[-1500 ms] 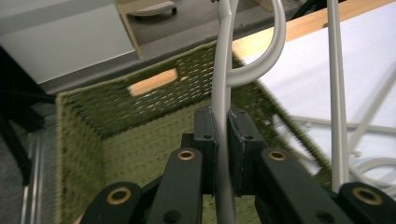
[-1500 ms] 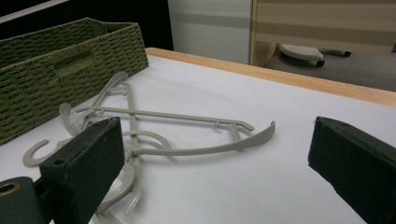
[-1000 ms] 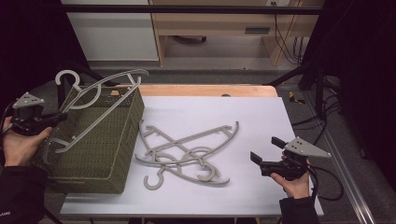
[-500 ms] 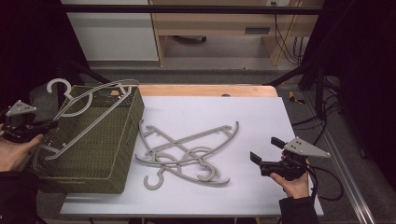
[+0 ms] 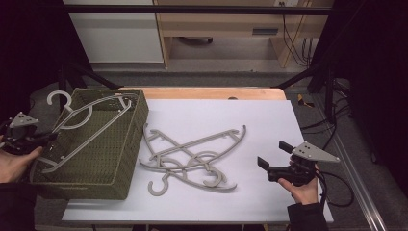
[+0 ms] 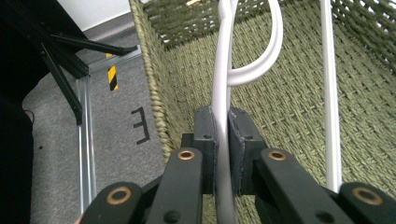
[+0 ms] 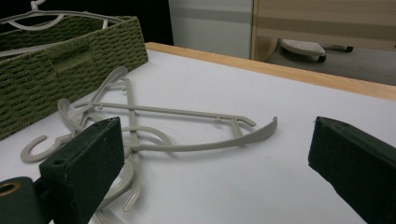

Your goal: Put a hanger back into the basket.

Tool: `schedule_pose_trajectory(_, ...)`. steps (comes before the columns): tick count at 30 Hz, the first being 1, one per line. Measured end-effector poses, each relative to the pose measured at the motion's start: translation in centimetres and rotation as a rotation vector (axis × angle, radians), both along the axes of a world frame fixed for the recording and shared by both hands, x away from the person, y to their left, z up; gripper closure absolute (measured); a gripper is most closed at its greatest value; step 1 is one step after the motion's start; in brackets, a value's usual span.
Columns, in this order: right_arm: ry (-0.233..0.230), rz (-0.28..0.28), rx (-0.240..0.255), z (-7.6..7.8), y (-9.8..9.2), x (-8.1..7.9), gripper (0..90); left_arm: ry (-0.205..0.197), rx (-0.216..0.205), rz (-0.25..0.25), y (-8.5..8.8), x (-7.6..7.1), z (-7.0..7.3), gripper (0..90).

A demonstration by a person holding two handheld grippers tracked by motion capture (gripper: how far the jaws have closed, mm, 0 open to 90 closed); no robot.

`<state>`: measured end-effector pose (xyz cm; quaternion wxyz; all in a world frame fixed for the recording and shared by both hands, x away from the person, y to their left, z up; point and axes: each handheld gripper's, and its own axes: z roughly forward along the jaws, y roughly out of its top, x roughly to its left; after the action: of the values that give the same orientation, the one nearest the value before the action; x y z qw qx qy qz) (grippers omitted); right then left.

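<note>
High view, starting at the left: the left hand-held gripper (image 5: 41, 139) sits just outside the left wall of the green woven basket (image 5: 120, 178), its jaws closed tight on the thin bar of a white hanger (image 5: 86, 115). In the left gripper view the two pads pinch that bar between them, with the basket's woven floor right behind. Compared with a second ago, the hanger has come down. It was held up high over the basket with its hook in the air, and now it lies slanted across the basket's open top, the hook (image 5: 57, 98) poking past the far left corner and the lower end down inside. My reading is that the hanger is all but stowed and only needs letting go.

Further right, a heap of beige hangers (image 5: 192, 154) lies crossed on the white worktop (image 5: 269, 120), just beside the basket and not moved in that time. There look to be three or so, tangled at the hooks, so the sorting is far from over.

At the right, the right hand-held gripper (image 5: 272, 166) rests low near the front edge, jaws spread wide with nothing between them, pointing at the heap. It has not shifted, and seems to be waiting its turn.
</note>
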<state>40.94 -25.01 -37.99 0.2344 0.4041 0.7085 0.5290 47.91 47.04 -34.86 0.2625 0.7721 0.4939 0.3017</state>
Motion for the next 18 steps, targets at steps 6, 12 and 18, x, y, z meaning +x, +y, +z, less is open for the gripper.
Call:
schedule_pose_trajectory(6,0.001,-0.002,-0.003,-0.1,0.2,0.1,3.7,0.045,0.0,-0.001,-1.1,0.6,-1.3,82.6)
schedule_pose_trajectory(12,-0.001,0.003,0.0,0.0,0.2,0.0,3.7,0.109,0.002,0.026,-1.9,1.3,-2.8,82.2)
schedule_pose_trajectory(18,0.0,0.001,-0.004,-0.1,0.3,0.0,3.7,0.149,-0.014,0.049,-1.8,1.5,-3.1,81.6)
